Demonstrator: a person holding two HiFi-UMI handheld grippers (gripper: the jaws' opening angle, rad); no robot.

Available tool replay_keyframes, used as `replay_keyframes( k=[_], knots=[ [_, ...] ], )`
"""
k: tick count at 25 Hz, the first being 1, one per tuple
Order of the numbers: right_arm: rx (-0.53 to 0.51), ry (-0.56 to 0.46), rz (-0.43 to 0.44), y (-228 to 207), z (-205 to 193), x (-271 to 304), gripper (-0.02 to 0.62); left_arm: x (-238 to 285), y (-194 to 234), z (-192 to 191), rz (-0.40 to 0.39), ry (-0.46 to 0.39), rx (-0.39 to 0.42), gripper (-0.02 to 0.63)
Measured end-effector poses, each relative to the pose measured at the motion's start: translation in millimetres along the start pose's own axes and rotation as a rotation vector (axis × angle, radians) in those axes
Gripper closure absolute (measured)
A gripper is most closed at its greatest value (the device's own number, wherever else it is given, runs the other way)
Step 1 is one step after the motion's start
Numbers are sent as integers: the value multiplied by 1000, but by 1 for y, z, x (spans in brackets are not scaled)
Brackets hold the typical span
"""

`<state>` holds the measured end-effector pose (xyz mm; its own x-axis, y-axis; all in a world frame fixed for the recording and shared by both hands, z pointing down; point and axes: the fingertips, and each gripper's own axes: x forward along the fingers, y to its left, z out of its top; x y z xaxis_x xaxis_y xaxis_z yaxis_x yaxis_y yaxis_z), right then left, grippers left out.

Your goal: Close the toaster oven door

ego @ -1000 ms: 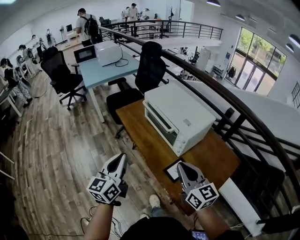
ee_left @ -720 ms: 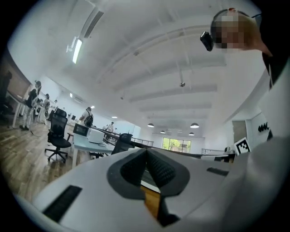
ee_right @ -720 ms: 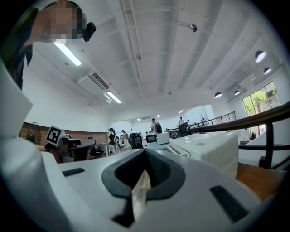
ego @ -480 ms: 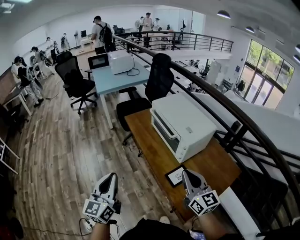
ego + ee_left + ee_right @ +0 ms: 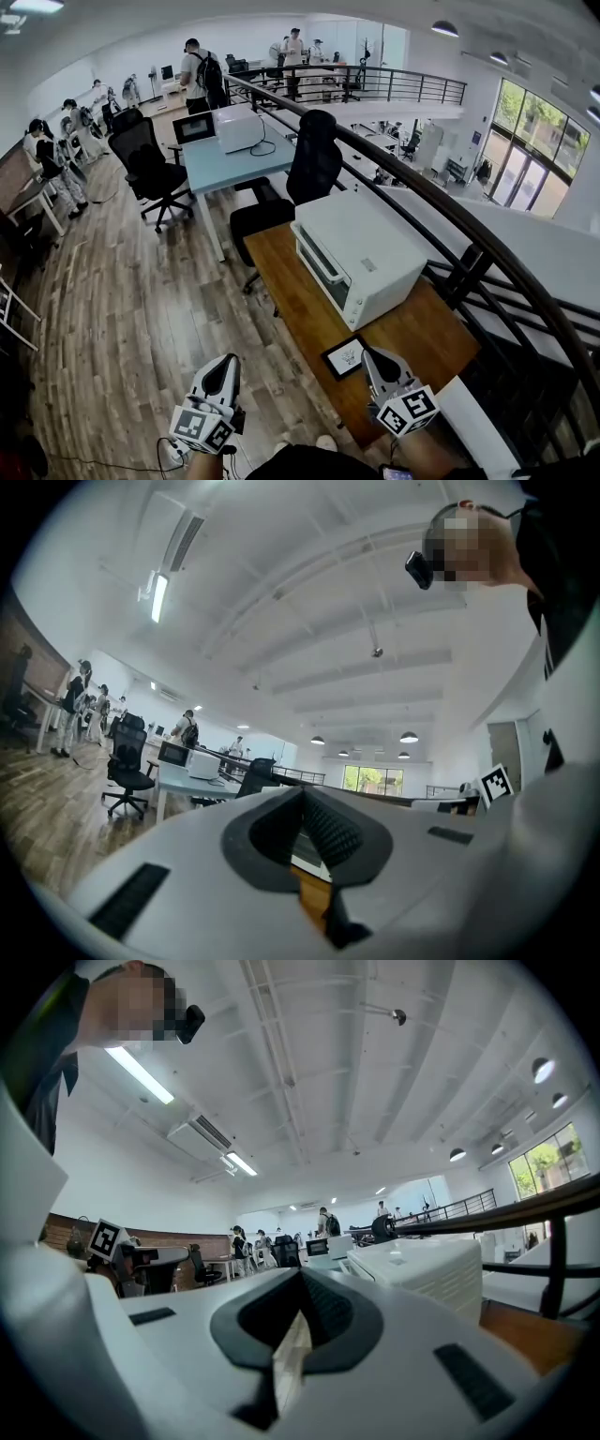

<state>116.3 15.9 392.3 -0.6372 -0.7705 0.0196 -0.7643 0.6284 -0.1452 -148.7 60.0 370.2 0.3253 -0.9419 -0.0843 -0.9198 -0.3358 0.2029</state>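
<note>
**Task item.** The toaster oven [image 5: 366, 255] is a white box standing on the wooden table [image 5: 422, 328], close to the table's far long edge and beside the black railing [image 5: 450, 211]. Its front face, with the dark glass door [image 5: 322, 265], is turned toward the wooden floor [image 5: 141, 300]. The door lies flush against the oven body, in the closed position. In the right gripper view the oven [image 5: 417, 1274] shows to the right of the jaws, well apart from them.

**Left hand-held gripper.** The left hand-held gripper [image 5: 228, 363] is held over the floor, off the near end of the table and well apart from the oven. In the left gripper view the left hand-held gripper [image 5: 302, 795] has its jaws fully together, tip against tip. Nothing is between them.

**Right hand-held gripper.** The right hand-held gripper [image 5: 369, 355] is held over the near end of the table, pointing toward the oven without touching it. In the right gripper view the right hand-held gripper [image 5: 301, 1277] has its jaws closed together at the tip. It holds nothing.

**Other items on the table.** A small dark-framed card [image 5: 344, 356] lies flat on the table, just beside the tip of the right hand-held gripper and between it and the oven.

**Surroundings.** A black office chair [image 5: 305, 169] stands behind the far end of the table. Beyond it, a light blue table [image 5: 225, 159] carries a second white appliance [image 5: 239, 127]. Several people stand or sit in the background.
</note>
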Motion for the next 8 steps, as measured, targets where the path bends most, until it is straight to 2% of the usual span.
replay_keyframes(
  k=[8],
  knots=[
    [12, -1, 37, -12, 2, 9, 598, 13, -2, -2, 18, -9, -30, 595]
  ],
)
